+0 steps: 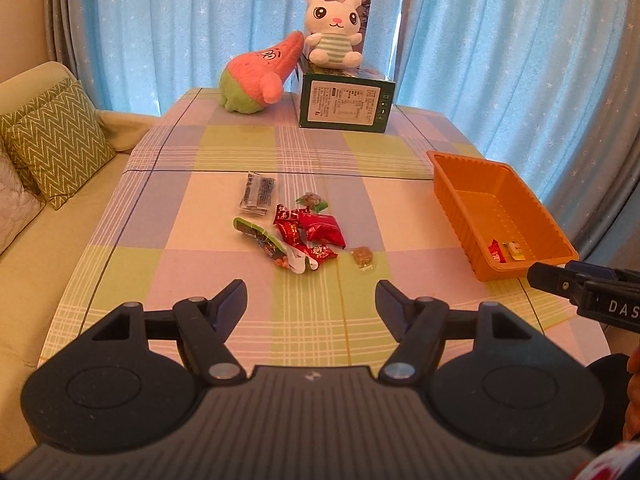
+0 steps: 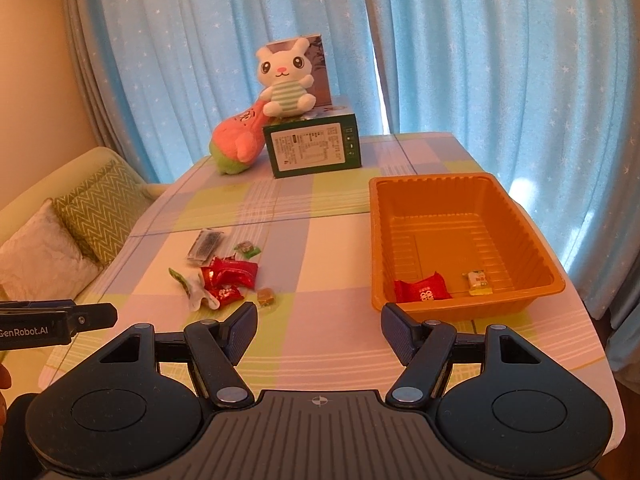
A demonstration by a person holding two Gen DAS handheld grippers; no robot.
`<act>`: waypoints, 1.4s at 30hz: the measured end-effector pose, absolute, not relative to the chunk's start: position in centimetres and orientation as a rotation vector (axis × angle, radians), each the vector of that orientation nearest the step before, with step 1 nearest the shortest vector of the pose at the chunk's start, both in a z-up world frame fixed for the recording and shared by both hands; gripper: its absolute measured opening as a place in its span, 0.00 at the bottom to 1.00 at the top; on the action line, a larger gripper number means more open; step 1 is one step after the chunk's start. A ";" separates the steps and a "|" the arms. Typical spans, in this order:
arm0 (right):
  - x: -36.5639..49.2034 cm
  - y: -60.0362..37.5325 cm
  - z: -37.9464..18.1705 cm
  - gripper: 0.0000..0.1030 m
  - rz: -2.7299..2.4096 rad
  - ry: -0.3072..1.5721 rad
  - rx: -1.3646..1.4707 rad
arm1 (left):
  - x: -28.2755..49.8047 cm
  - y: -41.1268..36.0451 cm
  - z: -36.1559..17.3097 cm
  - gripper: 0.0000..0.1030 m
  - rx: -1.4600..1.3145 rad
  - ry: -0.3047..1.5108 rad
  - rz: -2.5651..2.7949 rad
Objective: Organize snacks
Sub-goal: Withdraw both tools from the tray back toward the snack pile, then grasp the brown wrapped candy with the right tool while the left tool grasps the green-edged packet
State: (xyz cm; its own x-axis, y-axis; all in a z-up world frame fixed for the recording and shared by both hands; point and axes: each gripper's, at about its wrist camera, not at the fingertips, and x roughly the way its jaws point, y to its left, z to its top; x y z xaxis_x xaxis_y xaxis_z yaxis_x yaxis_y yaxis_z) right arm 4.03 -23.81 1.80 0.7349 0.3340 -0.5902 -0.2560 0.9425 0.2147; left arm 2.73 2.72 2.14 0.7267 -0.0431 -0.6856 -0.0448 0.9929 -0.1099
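A heap of wrapped snacks [image 1: 304, 232] lies mid-table: red packets, a green-and-white wrapper [image 1: 260, 236], a dark sachet [image 1: 256, 192], a green candy [image 1: 312, 201] and a small brown candy [image 1: 363, 258]. The same heap of snacks [image 2: 228, 276] shows in the right wrist view. An orange tray [image 2: 520, 216] at the right holds a red packet [image 2: 422, 288] and a yellow-green candy [image 2: 478, 282]. My left gripper [image 1: 311, 300] hovers open just short of the heap, nothing between its fingers. My right gripper [image 2: 319, 330] stands open before the tray's near left corner, holding nothing.
A checked cloth covers the table [image 1: 224, 148]. At the back stand a green box [image 1: 346, 106] with a white bunny plush [image 1: 334, 30] on it and a pink plush [image 1: 260, 76]. A sofa with zigzag cushions [image 1: 60, 140] lies left; blue curtains hang behind.
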 end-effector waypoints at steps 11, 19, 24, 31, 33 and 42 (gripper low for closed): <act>5.6 -21.8 0.3 0.66 0.354 0.702 0.105 | 4.2 4.2 0.8 0.68 -0.150 0.785 0.041; 8.4 -19.1 -1.9 0.66 0.395 0.729 0.069 | 6.7 5.8 -0.8 0.69 -0.172 0.805 0.075; 10.8 -17.5 -3.7 0.66 0.416 0.744 0.059 | 9.0 6.8 -2.2 0.69 -0.195 0.825 0.091; 14.7 -15.0 -6.3 0.59 0.432 0.772 0.042 | 12.2 7.9 -4.0 0.69 -0.218 0.845 0.099; 15.7 -14.2 -7.1 0.55 0.435 0.780 0.026 | 13.1 8.0 -4.5 0.69 -0.230 0.849 0.097; 18.9 -11.9 -10.4 0.38 0.466 0.804 -0.028 | 15.9 8.5 -6.4 0.69 -0.252 0.869 0.100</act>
State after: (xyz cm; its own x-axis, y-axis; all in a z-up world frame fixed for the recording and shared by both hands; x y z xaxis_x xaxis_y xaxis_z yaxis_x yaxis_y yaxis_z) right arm 18.87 -11.91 -10.42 0.5981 0.3914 -0.6994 -0.4125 0.8985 0.1500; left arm 15.91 8.47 -6.40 0.6431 -0.0157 -0.7656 -0.1887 0.9657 -0.1784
